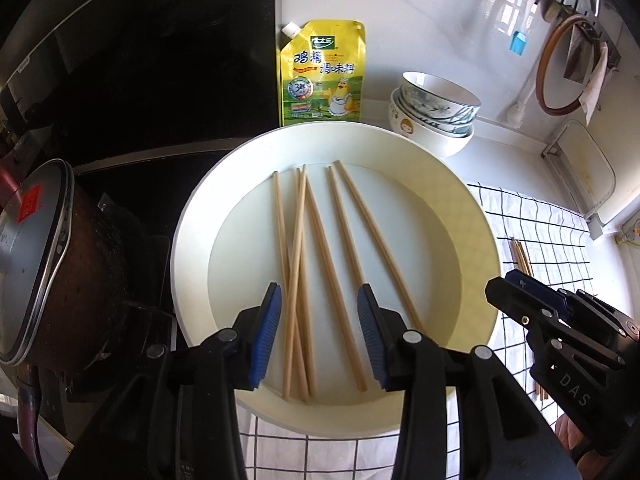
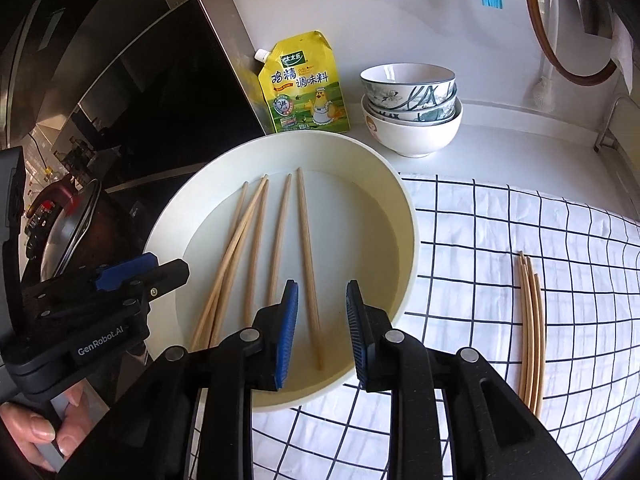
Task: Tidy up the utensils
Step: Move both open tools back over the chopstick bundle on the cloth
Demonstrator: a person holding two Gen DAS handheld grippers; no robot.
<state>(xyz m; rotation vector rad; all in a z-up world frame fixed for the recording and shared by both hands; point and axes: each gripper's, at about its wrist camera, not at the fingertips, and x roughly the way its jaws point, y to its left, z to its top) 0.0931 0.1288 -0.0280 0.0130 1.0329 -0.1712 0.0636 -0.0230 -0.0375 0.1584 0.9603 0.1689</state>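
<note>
Left wrist view: yellow seasoning pouch (image 1: 322, 74) at top centre printed "鸡精 调味料", "DAS" on the right hand-held gripper (image 1: 516, 286) at right edge; left hand-held gripper (image 1: 319, 334) angled down, jaws apart and empty over loose chopsticks (image 1: 320, 264) in the white basin (image 1: 192, 216) mid-frame. Right wrist view: "GenRobot.AI" on the left unit lower left, held by a hand (image 2: 36, 432); right hand-held gripper open, empty, above the basin's near rim, sorted chopsticks (image 2: 531, 332) on the checked cloth (image 2: 480, 240) at right.
</note>
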